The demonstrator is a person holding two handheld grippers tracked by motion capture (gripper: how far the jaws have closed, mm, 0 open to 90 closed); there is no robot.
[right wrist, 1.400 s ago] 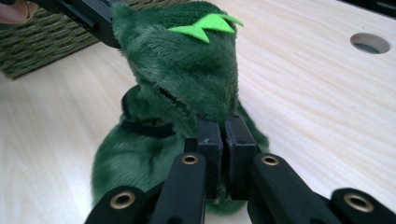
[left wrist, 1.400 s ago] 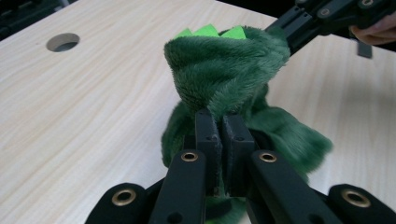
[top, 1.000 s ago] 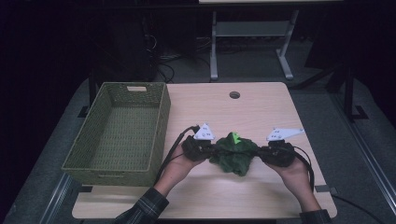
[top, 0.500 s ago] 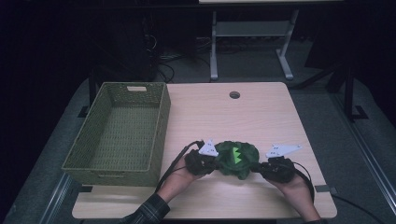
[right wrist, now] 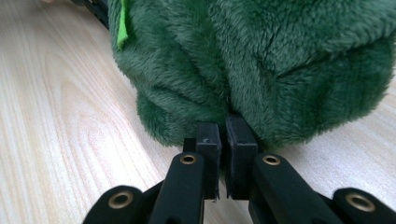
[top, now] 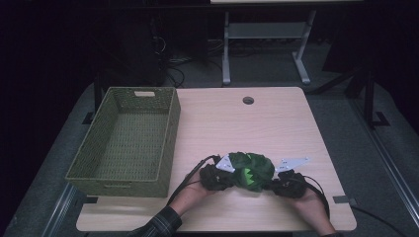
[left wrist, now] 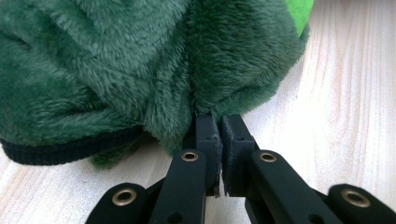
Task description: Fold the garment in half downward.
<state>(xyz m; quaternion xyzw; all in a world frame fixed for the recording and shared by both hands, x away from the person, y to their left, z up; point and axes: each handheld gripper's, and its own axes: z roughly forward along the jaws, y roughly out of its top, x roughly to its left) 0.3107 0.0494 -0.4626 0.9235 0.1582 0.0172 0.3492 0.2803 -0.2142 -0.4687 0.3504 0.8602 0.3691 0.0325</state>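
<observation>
Near the front edge of the pale wooden table (top: 276, 123), a dark green plush garment with bright green felt spikes (top: 249, 170) has been lowered until it rests on the wood.
Left hand-held gripper (top: 228, 174) and right hand-held gripper (top: 275, 178) each pinch a fold of its fleece, jaws pressed nearly together, one at each end. A second ago the bundle hung higher and farther back; it now lies bunched just right of the empty green woven basket (top: 126, 143), probably ready for folding or binning.
</observation>
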